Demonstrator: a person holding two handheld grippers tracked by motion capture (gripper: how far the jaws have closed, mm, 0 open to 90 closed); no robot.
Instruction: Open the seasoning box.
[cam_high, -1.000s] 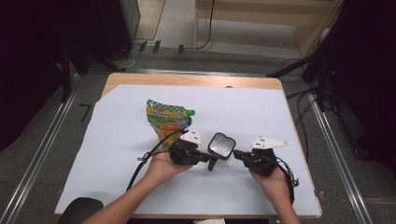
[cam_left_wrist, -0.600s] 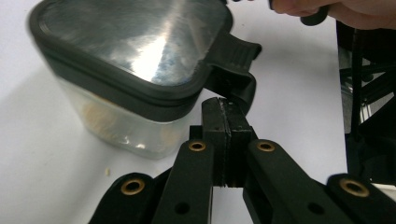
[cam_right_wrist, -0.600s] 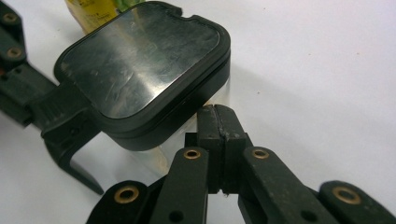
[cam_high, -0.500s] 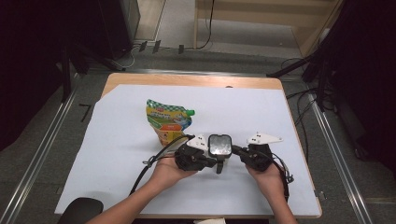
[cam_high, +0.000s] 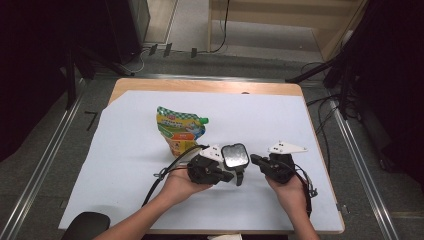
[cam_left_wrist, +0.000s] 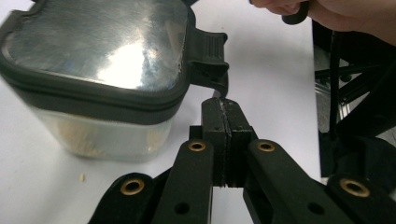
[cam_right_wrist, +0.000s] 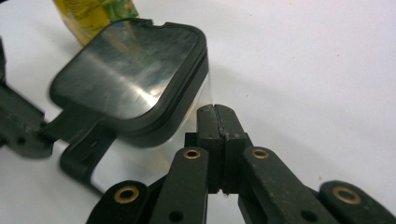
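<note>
Clear plastic container (cam_high: 235, 157) w/ black-rimmed shiny lid sits on white-covered bench (cam_high: 125, 165), just in front & right of a colourful spouted pouch (cam_high: 180, 129). Left claw (cam_high: 231, 176) just left of container, jaws pressed fully together, nothing clamped; in left claw view its tips (cam_left_wrist: 225, 112) meet right below lid's black latch tab (cam_left_wrist: 208, 58), contact unclear. Right claw (cam_high: 255, 160) just right of container, jaws also tight together & empty, tips (cam_right_wrist: 217, 122) close beside container's clear wall
</note>
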